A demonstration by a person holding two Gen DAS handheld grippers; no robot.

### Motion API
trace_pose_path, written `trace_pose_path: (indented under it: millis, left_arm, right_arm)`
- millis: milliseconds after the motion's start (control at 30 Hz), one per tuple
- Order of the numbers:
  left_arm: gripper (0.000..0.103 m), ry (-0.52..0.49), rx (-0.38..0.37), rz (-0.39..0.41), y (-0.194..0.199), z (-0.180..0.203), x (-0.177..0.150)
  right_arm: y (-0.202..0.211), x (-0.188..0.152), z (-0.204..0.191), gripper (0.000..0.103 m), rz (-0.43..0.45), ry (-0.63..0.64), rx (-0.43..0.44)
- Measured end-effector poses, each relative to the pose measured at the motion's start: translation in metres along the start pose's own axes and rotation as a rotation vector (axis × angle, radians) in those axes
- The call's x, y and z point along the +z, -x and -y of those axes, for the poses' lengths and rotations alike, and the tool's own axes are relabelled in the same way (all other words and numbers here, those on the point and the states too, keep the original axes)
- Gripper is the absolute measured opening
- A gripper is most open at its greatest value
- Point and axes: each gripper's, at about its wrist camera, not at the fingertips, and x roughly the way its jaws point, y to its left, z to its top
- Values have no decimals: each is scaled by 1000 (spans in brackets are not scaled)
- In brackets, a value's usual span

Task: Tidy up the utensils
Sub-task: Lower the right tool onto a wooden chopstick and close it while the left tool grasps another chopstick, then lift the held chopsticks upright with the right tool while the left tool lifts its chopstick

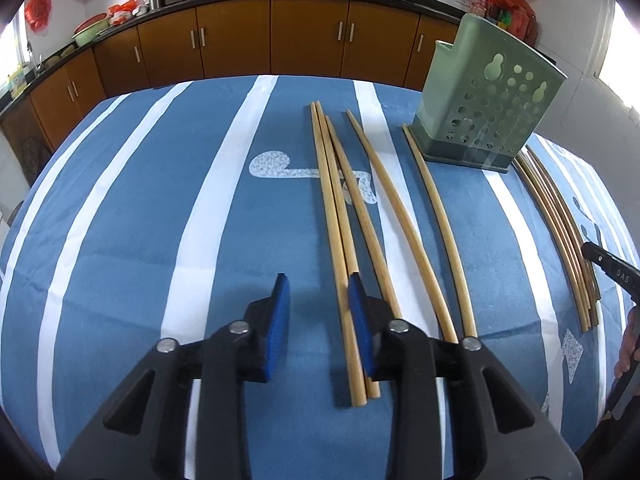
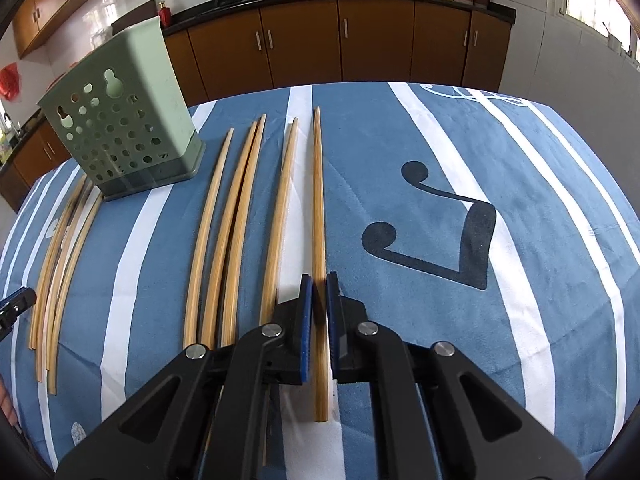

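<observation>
Several bamboo chopsticks lie lengthwise on a blue striped tablecloth (image 1: 132, 248). My left gripper (image 1: 318, 280) is open low over the cloth. The leftmost chopsticks (image 1: 330, 208) run between its pads, close against the right pad (image 1: 360, 312), and the left pad stands clear of them. My right gripper (image 2: 319, 280) is shut on the rightmost chopstick (image 2: 318, 200), which lies flat and passes between the blue pads. A green perforated utensil holder (image 1: 488, 96) (image 2: 120, 128) stands upright at the back of the table, between the two groups of chopsticks.
Another bundle of chopsticks (image 1: 560, 232) lies right of the holder, beside a black gripper part (image 1: 608, 268) and a person's hand (image 1: 630, 344). Wooden kitchen cabinets (image 1: 240, 44) and a counter with woks run behind the table. The cloth (image 2: 440, 160) right of the held chopstick bears only a printed note.
</observation>
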Motion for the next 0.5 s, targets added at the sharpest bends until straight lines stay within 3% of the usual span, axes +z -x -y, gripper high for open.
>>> trace_pose_path:
  millis: [233, 367, 500]
  left_arm:
    - [24, -85, 40, -15, -13, 11, 9]
    - [10, -92, 60, -3, -19, 11, 17]
    - [8, -61, 91, 3, -28, -4, 30]
  right_arm:
    - [2, -2, -3, 8, -3, 4, 0]
    - [2, -1, -5, 8, 6, 16, 0]
    - [-3, 6, 3, 8, 28, 0, -34]
